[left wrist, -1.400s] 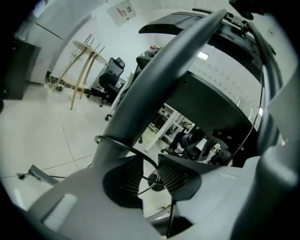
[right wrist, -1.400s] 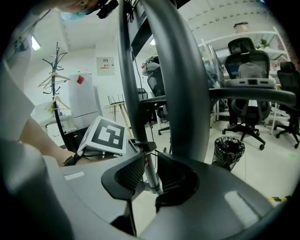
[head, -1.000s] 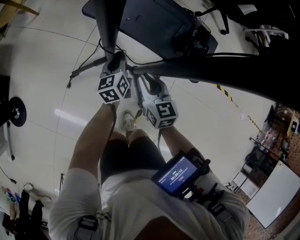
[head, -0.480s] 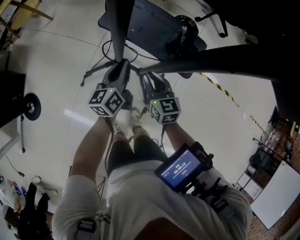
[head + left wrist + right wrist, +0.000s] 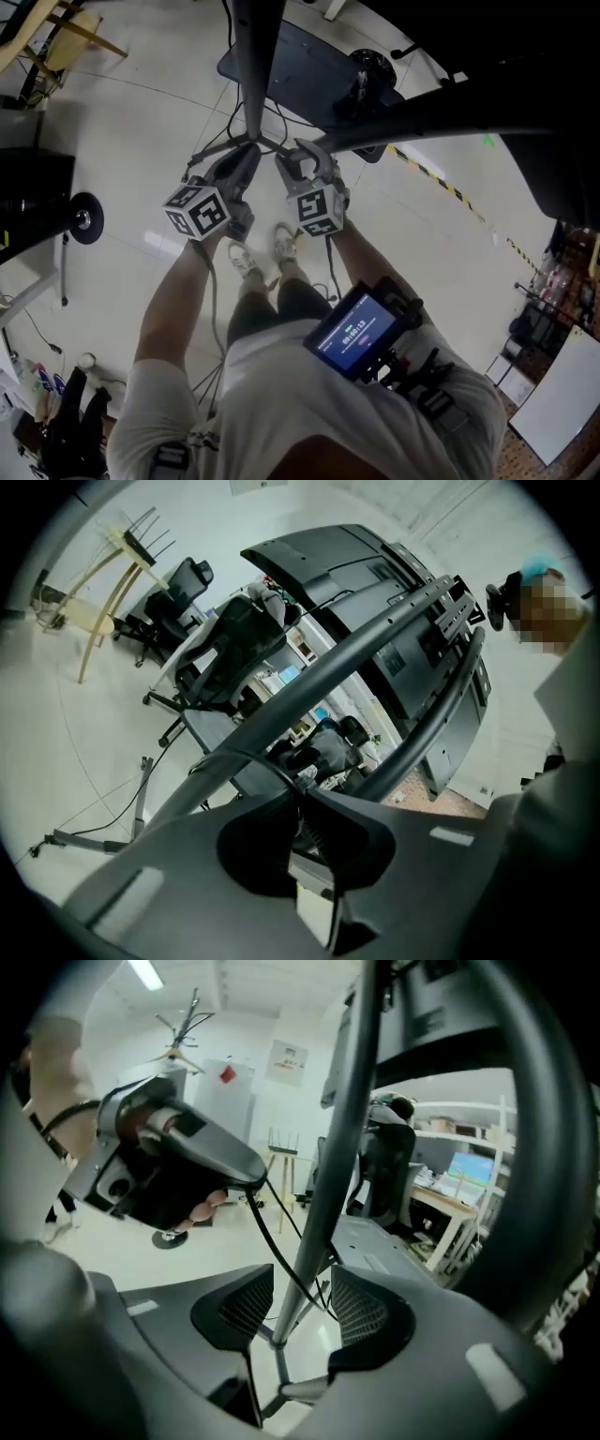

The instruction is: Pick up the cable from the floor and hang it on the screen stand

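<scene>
The screen stand's grey pole rises from its dark base. A thin black cable loops round the pole. My left gripper is pinched on that cable just left of the pole, and its jaws are starting to ease open. My right gripper sits right of the pole with its jaws opening. In the right gripper view the cable runs loose between the pads of the right gripper, and the pole stands just behind. It runs up to the left gripper.
A slanted black stand arm crosses above the grippers. A round black foot lies at left, and yellow-black tape marks the floor at right. Office chairs and a wooden rack stand beyond. The person's shoes are below the grippers.
Both grippers have moved in toward the stand pole. The right jaws have spread apart and no longer press on the cable. The left gripper keeps its hold.
</scene>
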Tool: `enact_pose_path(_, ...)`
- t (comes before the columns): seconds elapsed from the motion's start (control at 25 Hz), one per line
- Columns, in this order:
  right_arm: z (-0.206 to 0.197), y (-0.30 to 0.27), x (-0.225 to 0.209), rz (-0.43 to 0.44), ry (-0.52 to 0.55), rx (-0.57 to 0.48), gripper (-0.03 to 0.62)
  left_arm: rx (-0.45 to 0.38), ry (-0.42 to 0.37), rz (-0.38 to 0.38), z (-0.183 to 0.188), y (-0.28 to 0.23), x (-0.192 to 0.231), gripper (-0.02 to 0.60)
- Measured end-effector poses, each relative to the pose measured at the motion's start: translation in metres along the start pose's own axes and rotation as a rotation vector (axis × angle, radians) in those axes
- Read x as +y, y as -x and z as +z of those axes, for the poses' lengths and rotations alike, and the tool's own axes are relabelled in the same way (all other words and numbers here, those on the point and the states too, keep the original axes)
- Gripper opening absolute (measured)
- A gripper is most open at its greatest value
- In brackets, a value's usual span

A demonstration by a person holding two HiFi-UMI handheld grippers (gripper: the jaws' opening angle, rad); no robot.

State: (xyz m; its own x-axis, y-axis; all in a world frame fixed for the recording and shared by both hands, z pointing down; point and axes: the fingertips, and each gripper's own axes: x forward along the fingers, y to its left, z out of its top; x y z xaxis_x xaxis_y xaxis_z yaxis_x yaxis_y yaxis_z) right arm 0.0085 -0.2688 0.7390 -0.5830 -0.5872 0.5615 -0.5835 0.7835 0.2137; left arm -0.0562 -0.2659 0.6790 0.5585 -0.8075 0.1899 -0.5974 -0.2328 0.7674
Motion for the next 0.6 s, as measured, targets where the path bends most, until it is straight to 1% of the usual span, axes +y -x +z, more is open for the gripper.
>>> enact_pose_path(0.08,0.006,-0.014,0.01,0.001,0.087,0.002,0.206,0.022,-0.015,-0.012,0.0,0.001,0.001,0.026)
enact_pose_path(0.12,0.009,-0.018,0.012,-0.008,0.109,0.005,0.161,0.029,-0.031,-0.015,0.0,0.001,0.003,0.026)
enact_pose_path(0.16,0.011,-0.02,0.014,-0.022,0.123,0.01,0.08,0.034,-0.051,-0.015,0.001,0.002,0.005,0.029)
enact_pose_path(0.24,0.015,-0.015,0.02,-0.039,0.141,0.032,0.059,0.043,-0.107,-0.012,0.004,0.006,0.008,0.041)
enact_pose_path(0.32,0.017,-0.005,0.026,-0.041,0.173,0.051,0.039,0.06,-0.18,-0.014,0.005,0.009,0.006,0.061)
enact_pose_path(0.36,0.02,0.001,0.027,-0.045,0.196,0.058,0.034,0.068,-0.219,-0.018,0.006,0.01,0.004,0.076)
enact_pose_path(0.44,0.027,0.012,0.026,-0.058,0.246,0.068,0.034,0.077,-0.279,-0.03,0.009,0.011,-0.001,0.084)
enact_pose_path(0.52,0.038,0.022,0.025,-0.066,0.289,0.075,0.03,0.072,-0.3,-0.035,0.014,0.013,-0.004,0.104)
enact_pose_path(0.6,0.048,0.029,0.027,-0.052,0.299,0.089,0.023,0.067,-0.29,-0.042,0.02,0.015,-0.005,0.113)
